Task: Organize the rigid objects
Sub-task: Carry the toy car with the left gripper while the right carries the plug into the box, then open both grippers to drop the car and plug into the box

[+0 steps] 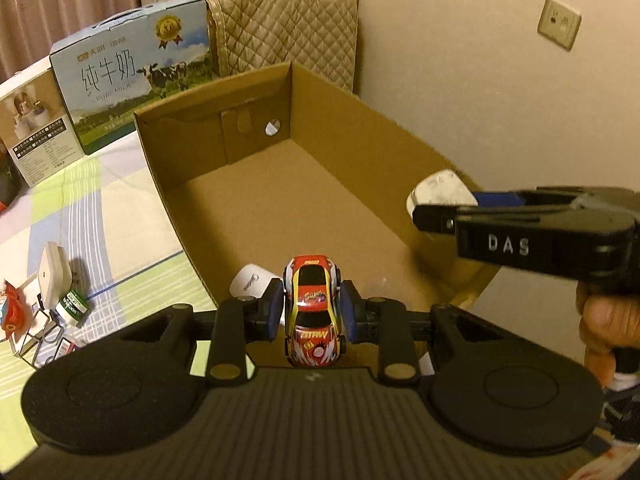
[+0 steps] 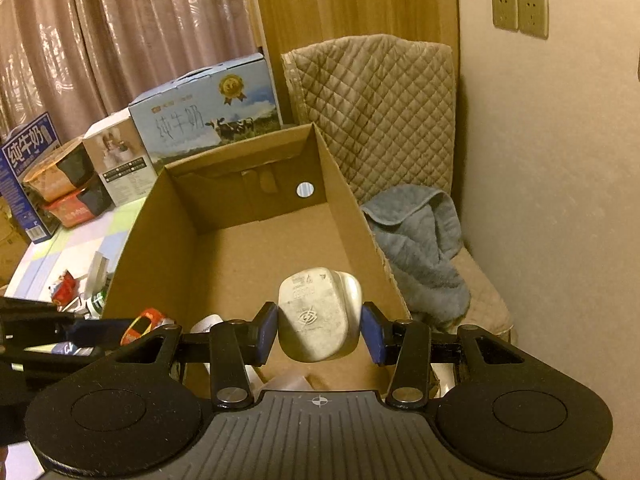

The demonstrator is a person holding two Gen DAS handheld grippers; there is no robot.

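Observation:
My left gripper (image 1: 312, 312) is shut on a red and yellow toy car (image 1: 314, 314), held above the near end of an open cardboard box (image 1: 352, 120). My right gripper (image 2: 320, 326) is shut on a white plug adapter (image 2: 318, 314), held above the same box (image 2: 148, 232) near its right wall. The right gripper with the adapter (image 1: 440, 192) also shows at the right in the left wrist view. The toy car (image 2: 142, 324) shows at the lower left in the right wrist view. A white object (image 1: 250, 282) lies in the box below the car.
Milk cartons (image 1: 136, 72) and other boxes (image 2: 116, 160) stand behind the cardboard box. Small items, including a green bottle (image 1: 72, 306) and a white adapter (image 1: 54, 278), lie on the checked cloth at the left. A quilted chair (image 2: 380, 112) with a blue towel (image 2: 420, 240) stands at the right.

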